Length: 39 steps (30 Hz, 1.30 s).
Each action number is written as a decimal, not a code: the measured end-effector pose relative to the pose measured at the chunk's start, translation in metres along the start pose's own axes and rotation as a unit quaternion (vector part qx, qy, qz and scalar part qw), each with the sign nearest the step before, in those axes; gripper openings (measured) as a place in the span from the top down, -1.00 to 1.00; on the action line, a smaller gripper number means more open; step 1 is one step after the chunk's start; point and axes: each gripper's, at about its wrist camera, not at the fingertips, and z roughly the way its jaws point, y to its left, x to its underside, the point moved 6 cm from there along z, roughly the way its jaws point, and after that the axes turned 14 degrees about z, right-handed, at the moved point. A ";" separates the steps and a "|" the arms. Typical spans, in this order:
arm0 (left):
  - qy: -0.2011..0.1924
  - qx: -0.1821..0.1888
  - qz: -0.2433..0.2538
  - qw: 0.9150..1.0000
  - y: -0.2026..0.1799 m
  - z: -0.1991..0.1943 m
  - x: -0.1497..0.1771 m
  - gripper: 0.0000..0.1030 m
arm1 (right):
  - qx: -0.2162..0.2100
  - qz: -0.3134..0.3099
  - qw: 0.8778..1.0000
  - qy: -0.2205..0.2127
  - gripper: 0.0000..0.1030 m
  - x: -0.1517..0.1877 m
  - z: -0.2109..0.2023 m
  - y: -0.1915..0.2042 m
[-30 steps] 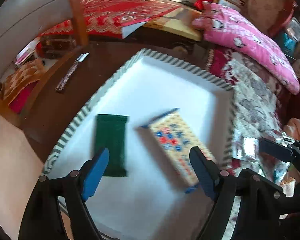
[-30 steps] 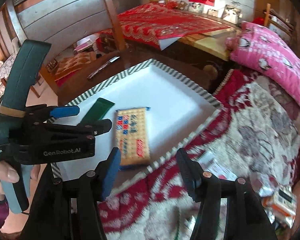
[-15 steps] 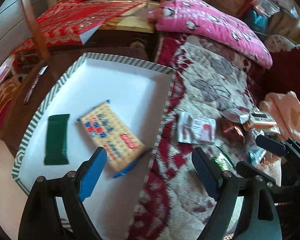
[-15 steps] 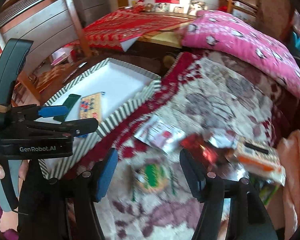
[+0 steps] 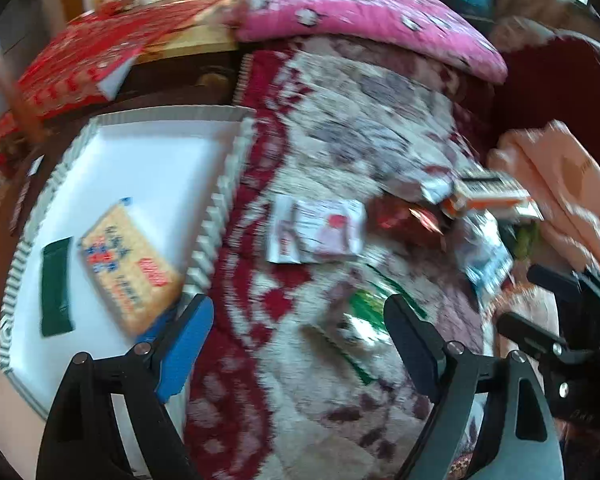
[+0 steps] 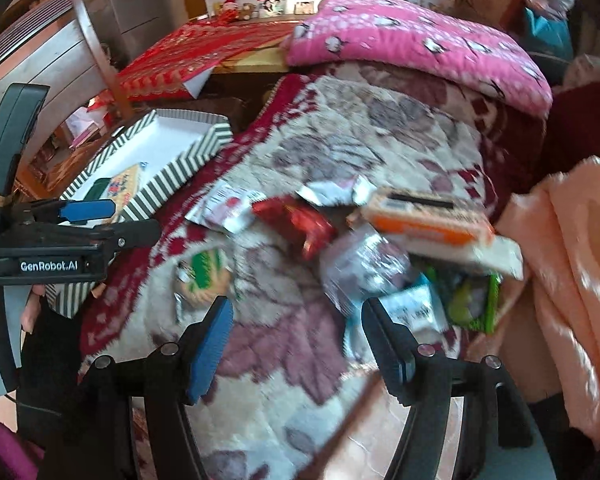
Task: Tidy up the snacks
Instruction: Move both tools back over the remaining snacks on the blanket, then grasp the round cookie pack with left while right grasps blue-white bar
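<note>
Now both jaws wide, empty.

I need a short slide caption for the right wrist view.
Open right gripper above loose snack packets on a floral blanket; striped tray at left.

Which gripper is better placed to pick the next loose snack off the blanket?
Right, probably. The right gripper is open beside the snack pile; the left gripper, also open, sits nearer the striped tray.
</note>
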 end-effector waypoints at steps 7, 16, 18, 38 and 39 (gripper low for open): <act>0.017 0.020 0.072 0.997 -0.033 0.021 0.006 -0.68 | 0.004 0.030 1.000 0.000 -0.38 0.007 -0.003 -0.028; 0.024 0.045 0.124 0.991 -0.055 0.038 0.007 -0.68 | 0.006 0.047 0.999 -0.001 -0.41 0.005 -0.003 -0.039; 0.026 0.046 0.128 0.990 -0.057 0.041 0.006 -0.68 | 0.009 0.049 0.999 0.001 -0.41 0.005 -0.002 -0.042; 0.026 0.043 0.106 0.993 -0.063 0.057 0.002 -0.07 | -0.001 0.116 0.992 0.040 -0.42 0.006 0.027 -0.071; 0.025 0.042 0.108 0.993 -0.063 0.055 0.003 -0.07 | -0.001 0.125 0.991 0.044 -0.42 0.007 0.030 -0.073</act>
